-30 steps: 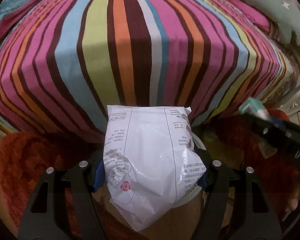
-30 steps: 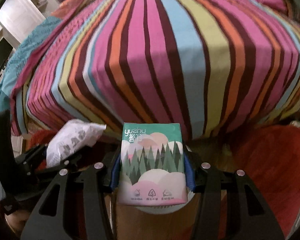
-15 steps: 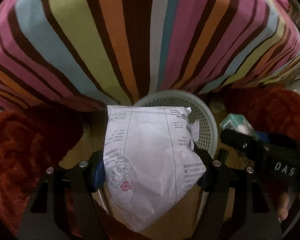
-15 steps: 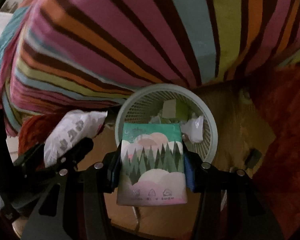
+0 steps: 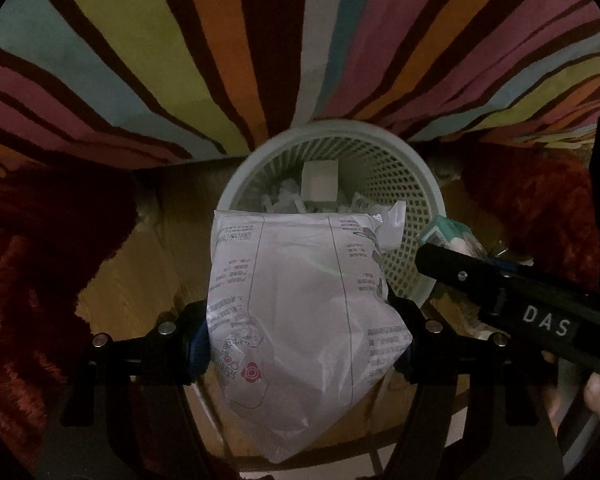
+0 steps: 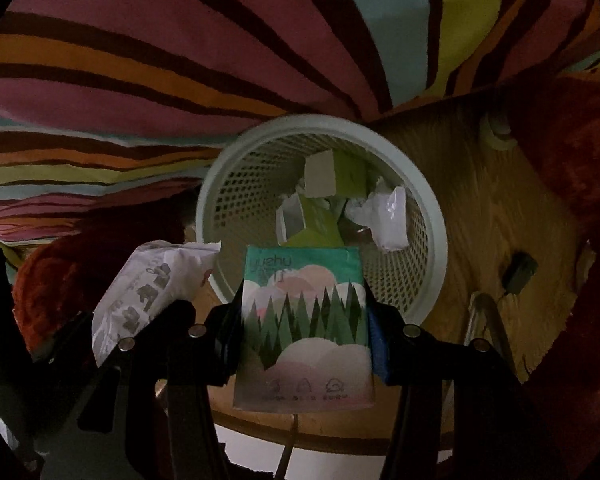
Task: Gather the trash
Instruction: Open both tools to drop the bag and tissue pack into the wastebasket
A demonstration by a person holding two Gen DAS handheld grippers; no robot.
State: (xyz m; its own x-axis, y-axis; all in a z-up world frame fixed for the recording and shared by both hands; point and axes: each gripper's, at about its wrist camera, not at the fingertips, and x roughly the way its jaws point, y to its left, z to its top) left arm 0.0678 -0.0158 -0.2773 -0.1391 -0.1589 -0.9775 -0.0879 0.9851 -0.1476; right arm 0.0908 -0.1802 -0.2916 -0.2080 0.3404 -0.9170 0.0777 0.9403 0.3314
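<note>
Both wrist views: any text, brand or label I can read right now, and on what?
"DAS": on the right gripper's black body, left wrist view.
"yuahu" (blurred, uncertain): top of the green tissue pack.
White plastic wrapper: small printed text and a red logo, too small to read.

We look steeply down in a dim room. A bed draped in a striped cover [image 5: 228, 52] fills the upper part of both views, its bands pink, brown, orange, lime, pale blue and white. Below its hanging edge lies a wooden floor [image 6: 496, 216] with warm yellow grain. A shaggy red rug [image 5: 32, 264] spreads on the floor at either side. A small dark object [image 6: 518, 274] rests on the wood; we cannot tell what it is.
</note>
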